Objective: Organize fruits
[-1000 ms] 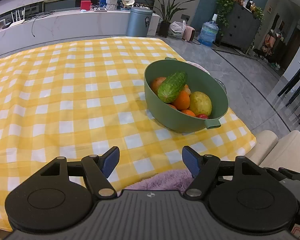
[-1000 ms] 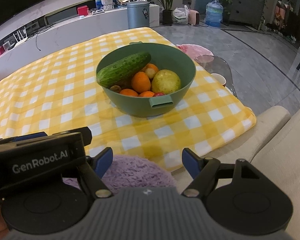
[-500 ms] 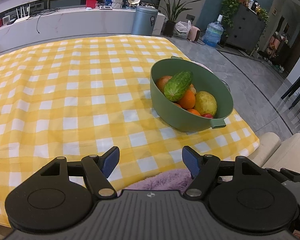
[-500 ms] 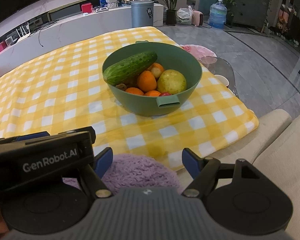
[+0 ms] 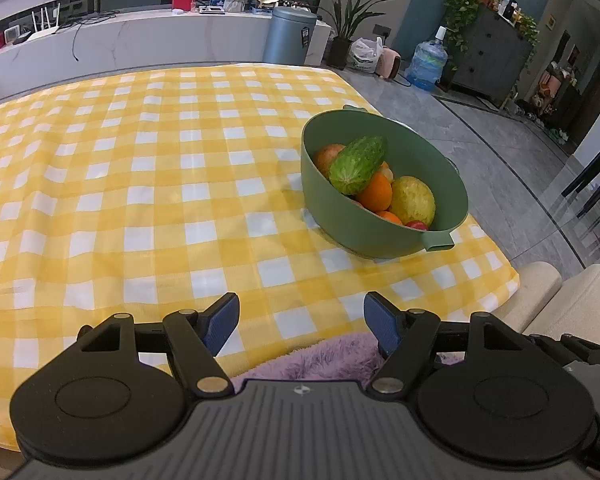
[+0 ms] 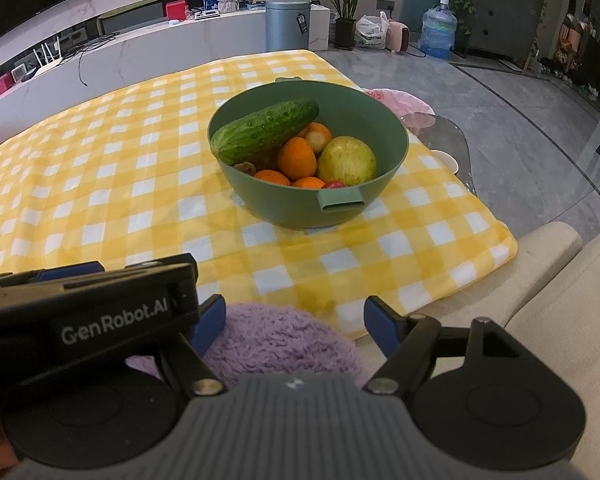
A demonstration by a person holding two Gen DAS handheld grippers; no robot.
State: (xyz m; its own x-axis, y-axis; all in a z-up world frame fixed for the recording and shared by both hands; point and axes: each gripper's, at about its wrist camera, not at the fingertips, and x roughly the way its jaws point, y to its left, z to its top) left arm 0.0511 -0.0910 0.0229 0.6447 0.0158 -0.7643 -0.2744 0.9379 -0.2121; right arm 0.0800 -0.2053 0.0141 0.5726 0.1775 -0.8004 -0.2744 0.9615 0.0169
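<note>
Fruits [image 6: 300, 156] piled in green bowl [image 6: 384, 128] near table's right edge, both grippers apart & empty.
Risk: cucumber [image 6: 266, 130] lies loose on top w/ one end over the rim; left gripper [image 5: 300, 322] or right gripper [image 6: 294, 320] nudging it could roll it out.

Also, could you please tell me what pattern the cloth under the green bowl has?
Yellow and white checks; the cloth shows best in the left wrist view.

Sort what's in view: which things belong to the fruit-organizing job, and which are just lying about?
Job:
- green bowl
- cucumber
- oranges
- yellow-green fruit
- both open grippers, left and right, holding nothing

Lying about:
- checked cloth
- purple fluffy fabric
- bin
- water jug
- plant
</note>
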